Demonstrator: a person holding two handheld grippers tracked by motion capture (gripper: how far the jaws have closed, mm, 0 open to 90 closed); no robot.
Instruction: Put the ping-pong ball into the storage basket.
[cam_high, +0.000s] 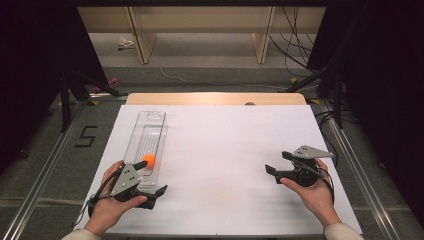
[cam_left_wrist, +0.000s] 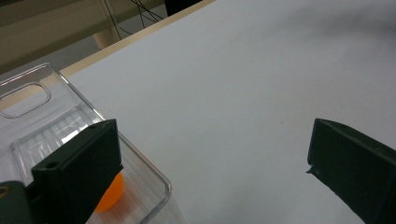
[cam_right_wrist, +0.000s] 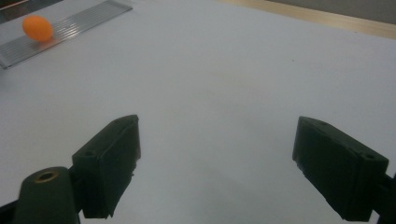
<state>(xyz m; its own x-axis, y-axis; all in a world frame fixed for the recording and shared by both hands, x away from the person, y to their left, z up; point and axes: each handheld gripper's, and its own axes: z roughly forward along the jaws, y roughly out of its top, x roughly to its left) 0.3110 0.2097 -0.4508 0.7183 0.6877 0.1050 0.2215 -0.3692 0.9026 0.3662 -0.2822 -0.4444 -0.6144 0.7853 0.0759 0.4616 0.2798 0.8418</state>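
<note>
A small orange ball (cam_high: 149, 160) lies in the near end of a long clear plastic tray (cam_high: 145, 131) on the left of the white table top. My left gripper (cam_high: 154, 177) is open just right of the tray's near end, one jaw over the ball and the other on the white surface. In the left gripper view the ball (cam_left_wrist: 109, 193) peeks from behind the left jaw, inside the tray (cam_left_wrist: 28, 93). My right gripper (cam_high: 276, 162) is open on the right side, holding nothing. The right gripper view shows its jaws (cam_right_wrist: 217, 140) wide apart, with the ball (cam_right_wrist: 37, 28) and tray (cam_right_wrist: 79, 23) far off.
A white sheet (cam_high: 225, 150) covers the table, with a wooden edge (cam_high: 215, 98) at the back. Metal rails (cam_high: 45, 165) run along both sides. A "5" mark (cam_high: 86, 136) is on the floor at left. Shelving legs and cables (cam_high: 292, 45) stand beyond the table.
</note>
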